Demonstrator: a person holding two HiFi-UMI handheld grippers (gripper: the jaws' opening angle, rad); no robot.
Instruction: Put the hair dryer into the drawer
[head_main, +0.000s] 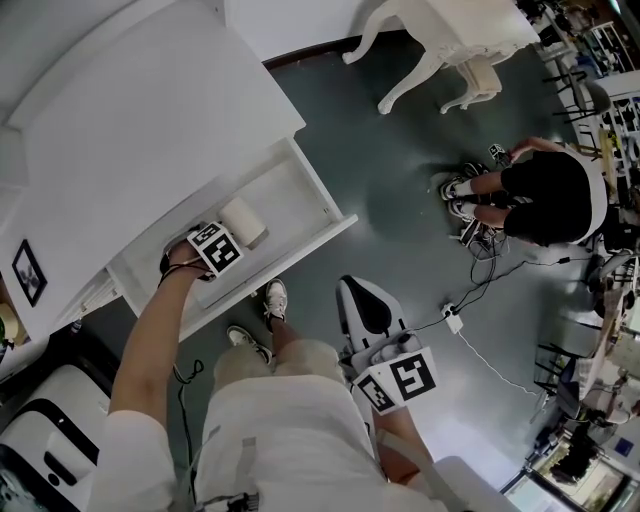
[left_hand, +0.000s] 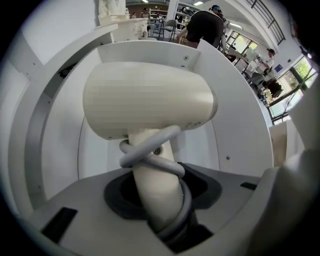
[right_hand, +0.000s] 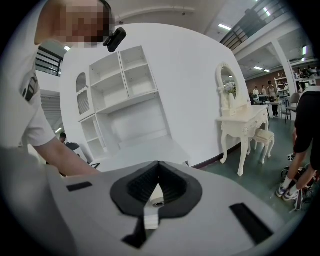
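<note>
The cream hair dryer (left_hand: 150, 97) hangs nose-sideways over the open white drawer (left_hand: 235, 100), its grey cord (left_hand: 150, 152) wound round the handle. My left gripper (left_hand: 160, 210) points straight down and is shut on that handle and cord. In the head view the hair dryer (head_main: 245, 221) sits inside the drawer (head_main: 300, 180), just beyond my left gripper (head_main: 215, 248). My right gripper (head_main: 365, 310) hangs beside my leg over the floor, away from the drawer. In the right gripper view the right gripper (right_hand: 155, 195) has its dark pads together with nothing between them.
The drawer sticks out from a white cabinet (head_main: 130, 120). My shoes (head_main: 275, 298) stand just below the drawer front. A person in black (head_main: 545, 195) crouches on the dark floor at right, with cables and a power strip (head_main: 453, 320) nearby. A white dressing table (head_main: 450, 40) stands beyond.
</note>
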